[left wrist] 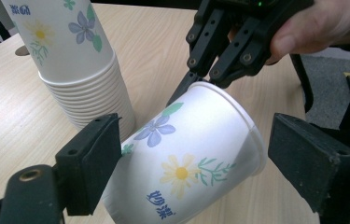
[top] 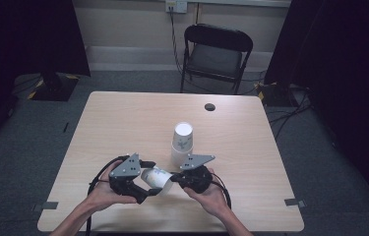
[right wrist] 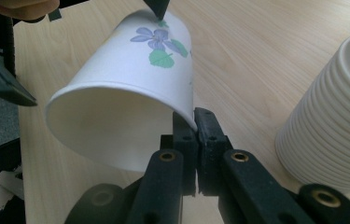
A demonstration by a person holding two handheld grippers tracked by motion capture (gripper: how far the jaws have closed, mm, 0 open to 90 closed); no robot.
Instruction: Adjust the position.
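My right gripper (right wrist: pixel 195 122) is clamped on the rim of a single paper cup (left wrist: pixel 189 158), one jaw inside the mouth and one outside, so the cup hangs on its side between my two hands at the near middle of the table (top: pixel 123 118). Its mouth faces my right hand and its base points toward my left. The cup is white with a purple flower, a yellow daisy and blue characters printed on its wall.

My left gripper (left wrist: pixel 196 163) has its jaws spread apart on either side of the cup's body. The left pad sits just beside the wall near the base; whether it touches I cannot tell, and the other pad stands clear of the rim.

Just beyond the held cup, a little to the far right of it, stands the stack of cups (top: pixel 182 142), upside down, its many rims ringed at the bottom. A black chair (top: pixel 215 56) waits past the far edge of the table.
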